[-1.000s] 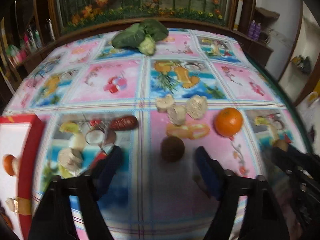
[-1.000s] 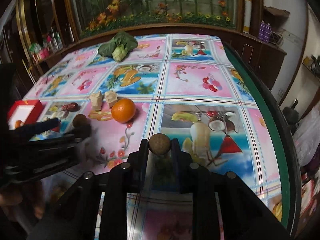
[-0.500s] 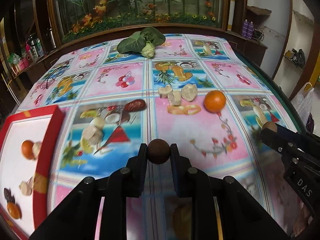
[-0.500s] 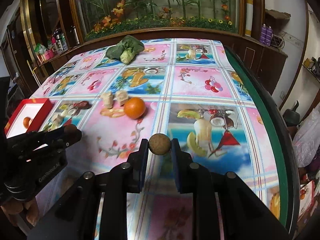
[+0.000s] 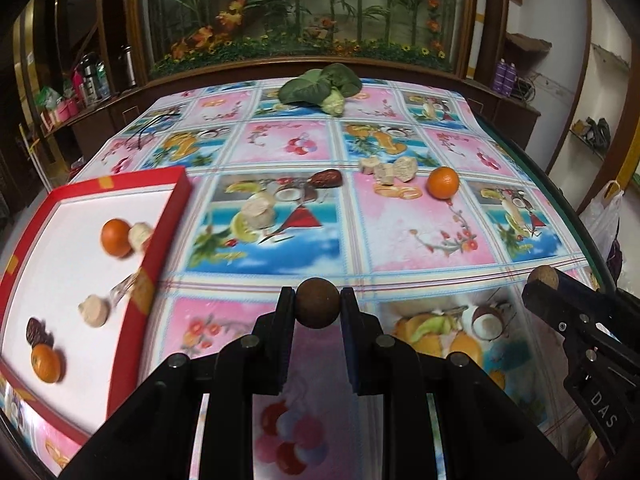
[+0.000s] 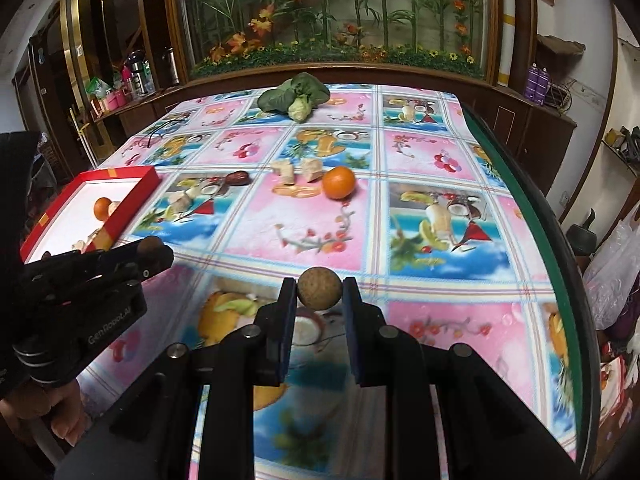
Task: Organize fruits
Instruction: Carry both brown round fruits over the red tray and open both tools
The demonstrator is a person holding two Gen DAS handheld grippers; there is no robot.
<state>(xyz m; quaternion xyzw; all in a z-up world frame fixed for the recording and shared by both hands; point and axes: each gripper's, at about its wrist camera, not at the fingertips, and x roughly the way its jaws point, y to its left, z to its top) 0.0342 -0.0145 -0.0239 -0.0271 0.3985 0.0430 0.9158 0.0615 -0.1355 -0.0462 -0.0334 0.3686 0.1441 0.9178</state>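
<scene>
My left gripper [image 5: 318, 307] is shut on a dark brown round fruit [image 5: 317, 307], held above the tablecloth near the front edge. My right gripper [image 6: 319, 294] is shut on a lighter tan round fruit [image 6: 319, 294]; it also shows at the right of the left wrist view, the right gripper [image 5: 544, 280]. The red-rimmed white box [image 5: 140, 272] lies to the left and holds oranges, pale pieces and a dark date. On the cloth remain an orange [image 5: 443, 182], several pale chunks [image 5: 390, 169], a dark date [image 5: 327, 178] and a pale round piece [image 5: 259, 212].
A green leafy vegetable [image 5: 320, 88] lies at the table's far end. The table's green edge [image 6: 532, 216] runs down the right, with a plastic bag [image 6: 616, 264] beyond it. A planter with artificial flowers and wooden shelves stand behind. A hand [image 6: 36, 404] grips the left tool.
The left gripper closed on the dark brown fruit and lifted it off the cloth. Both grippers drew back and leftwards, bringing the red box further into view.
</scene>
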